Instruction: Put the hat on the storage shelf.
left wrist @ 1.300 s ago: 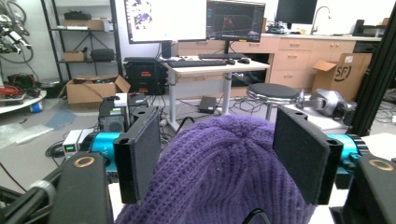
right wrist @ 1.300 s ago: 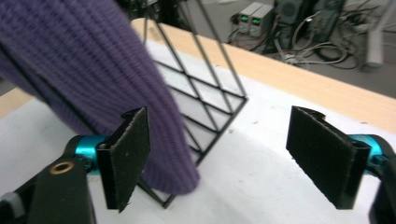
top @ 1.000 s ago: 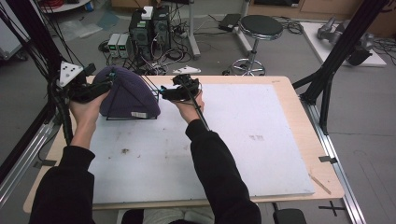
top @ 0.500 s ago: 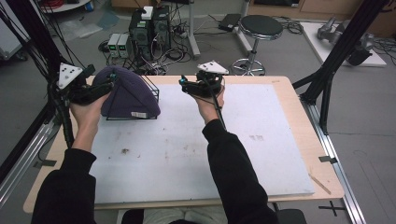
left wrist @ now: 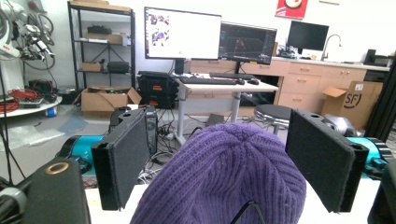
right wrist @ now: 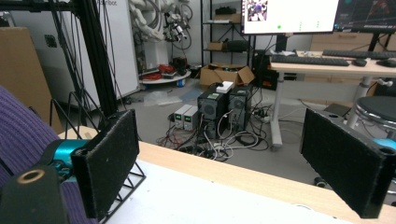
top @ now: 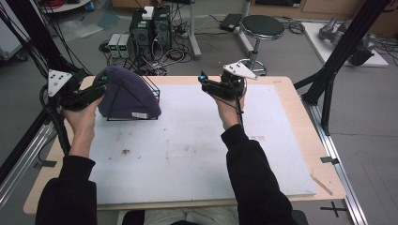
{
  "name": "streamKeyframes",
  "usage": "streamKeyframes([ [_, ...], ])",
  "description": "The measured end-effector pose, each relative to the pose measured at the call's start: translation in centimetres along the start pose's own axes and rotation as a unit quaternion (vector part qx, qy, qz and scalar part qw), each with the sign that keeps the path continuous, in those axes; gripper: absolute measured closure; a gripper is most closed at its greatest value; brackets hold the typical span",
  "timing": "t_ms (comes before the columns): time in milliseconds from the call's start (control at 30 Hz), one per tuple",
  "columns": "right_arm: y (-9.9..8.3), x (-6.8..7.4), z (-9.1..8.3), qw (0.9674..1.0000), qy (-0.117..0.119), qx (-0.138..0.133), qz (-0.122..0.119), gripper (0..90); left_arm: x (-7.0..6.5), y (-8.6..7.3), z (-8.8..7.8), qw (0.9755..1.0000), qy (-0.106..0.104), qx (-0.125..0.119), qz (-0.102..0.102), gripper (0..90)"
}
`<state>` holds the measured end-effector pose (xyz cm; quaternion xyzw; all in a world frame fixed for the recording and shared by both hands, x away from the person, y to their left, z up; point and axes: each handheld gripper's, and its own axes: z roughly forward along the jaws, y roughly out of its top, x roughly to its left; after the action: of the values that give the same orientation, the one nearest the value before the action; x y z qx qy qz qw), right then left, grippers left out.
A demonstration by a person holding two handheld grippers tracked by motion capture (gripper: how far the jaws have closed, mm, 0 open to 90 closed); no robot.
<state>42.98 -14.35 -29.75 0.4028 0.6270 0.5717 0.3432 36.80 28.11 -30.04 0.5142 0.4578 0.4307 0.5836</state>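
Far-left corner of the table point(top: 281, 154): purple knit beanie point(top: 126, 93) draped over a black wire stand point(top: 152, 91), crown up. My left gripper point(top: 96, 89) sits at the hat's left side, jaws wide, having just opened a bit more; in the left gripper view the beanie's crown lies between the pads, not pressed. My right gripper point(top: 202, 80) hangs mid-table near the far edge, well apart from the hat, jaws wide, nothing in them. I judge the hat soft, light, stretchy, not fragile, and the wire stand light enough to tip. I'd pinch a fold of knit at the crown or the lower cuff.
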Motion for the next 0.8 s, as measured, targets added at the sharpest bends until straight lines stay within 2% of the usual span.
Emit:
streamKeyframes([
  [167,-0.1,-1.2,-1.8,0.9998,-0.013,-0.016,-0.009,11.1,0.1,-0.5,-0.8,1.0,0.005,-0.007,0.003,21.8],
  [300,0.0,-2.2,-3.1,0.9994,-0.004,-0.032,-0.01,11.1,0.0,-1.1,-1.2,0.9999,0.009,-0.005,0.01,21.7],
  [400,-0.1,-2.9,-4.2,0.9988,-0.007,-0.045,-0.017,11.1,-0.2,-1.8,-1.4,0.9997,0.013,0.0,0.023,21.5],
  [500,-0.6,-3.7,-5.1,0.9985,-0.012,-0.047,-0.025,11.1,-0.2,-2.6,-1.7,0.9997,0.019,0.0,0.016,21.4],
  [667,-1.6,-5.0,-6.7,0.9986,-0.015,-0.049,-0.012,11.1,-0.1,-3.3,-2.1,0.9996,0.025,0.002,0.013,21.4],
  [800,-2.5,-5.9,-7.9,0.9986,-0.024,-0.045,-0.011,11.1,-0.1,-3.4,-2.4,0.9995,0.027,0.003,0.014,21.4],
])
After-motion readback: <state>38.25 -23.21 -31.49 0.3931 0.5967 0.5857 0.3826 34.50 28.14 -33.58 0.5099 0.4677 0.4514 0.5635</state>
